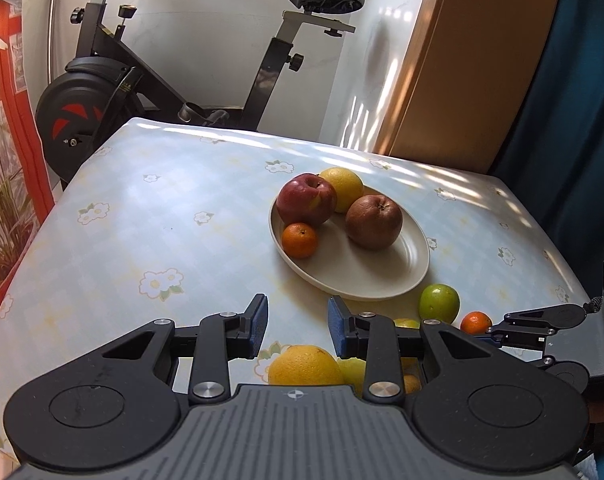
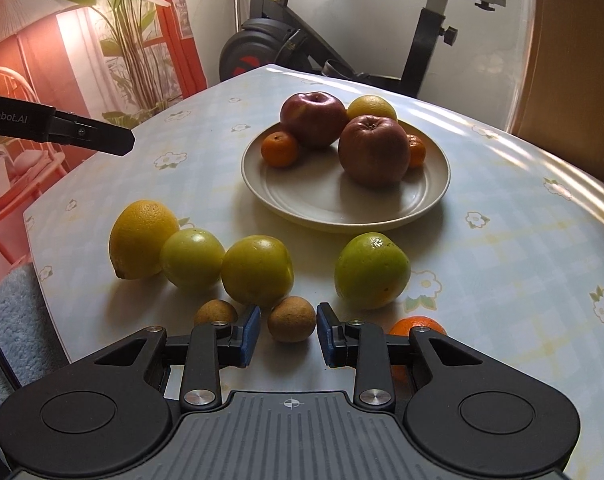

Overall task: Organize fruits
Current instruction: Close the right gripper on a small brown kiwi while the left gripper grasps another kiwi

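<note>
Between the right gripper's narrowly parted jaws sits a small brown fruit, pads not touching; the left gripper, also slightly parted, holds nothing, a plate beyond.

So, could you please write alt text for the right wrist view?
The right gripper points at a small brown fruit lying between its fingers, not visibly pinched. Beyond lie green fruits and a lemon on the floral tablecloth; a plate holds two apples, tangerines and a yellow citrus.
</note>
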A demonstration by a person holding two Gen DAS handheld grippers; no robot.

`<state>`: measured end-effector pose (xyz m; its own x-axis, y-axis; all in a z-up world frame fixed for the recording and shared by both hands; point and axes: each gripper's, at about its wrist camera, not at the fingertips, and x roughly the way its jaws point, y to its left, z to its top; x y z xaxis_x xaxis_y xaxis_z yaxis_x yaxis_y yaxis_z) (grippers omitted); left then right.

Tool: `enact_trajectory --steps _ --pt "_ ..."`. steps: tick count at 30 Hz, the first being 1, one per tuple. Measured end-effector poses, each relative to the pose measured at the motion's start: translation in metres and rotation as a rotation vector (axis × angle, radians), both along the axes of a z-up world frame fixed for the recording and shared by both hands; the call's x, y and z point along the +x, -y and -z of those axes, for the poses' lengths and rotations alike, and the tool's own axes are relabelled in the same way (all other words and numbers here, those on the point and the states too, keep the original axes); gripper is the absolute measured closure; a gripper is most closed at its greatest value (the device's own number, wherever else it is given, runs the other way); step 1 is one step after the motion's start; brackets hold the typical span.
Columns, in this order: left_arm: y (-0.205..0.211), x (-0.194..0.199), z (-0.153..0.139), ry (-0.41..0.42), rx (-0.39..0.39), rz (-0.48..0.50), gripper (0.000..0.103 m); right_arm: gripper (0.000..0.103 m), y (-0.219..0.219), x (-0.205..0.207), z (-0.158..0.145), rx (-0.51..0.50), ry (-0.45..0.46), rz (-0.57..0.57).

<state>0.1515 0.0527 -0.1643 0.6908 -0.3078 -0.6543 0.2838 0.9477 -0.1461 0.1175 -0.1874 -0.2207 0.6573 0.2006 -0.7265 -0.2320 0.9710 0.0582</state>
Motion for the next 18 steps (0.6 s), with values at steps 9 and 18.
enact_trajectory --steps 9,18 --pt "0.020 -0.017 0.005 -0.001 0.007 0.056 0.068 0.078 0.004 0.003 0.004 0.018 -0.007 -0.007" --pt "0.043 -0.035 0.015 -0.029 0.000 0.082 0.068 0.078 0.016 -0.020 -0.005 0.091 0.051 0.023"
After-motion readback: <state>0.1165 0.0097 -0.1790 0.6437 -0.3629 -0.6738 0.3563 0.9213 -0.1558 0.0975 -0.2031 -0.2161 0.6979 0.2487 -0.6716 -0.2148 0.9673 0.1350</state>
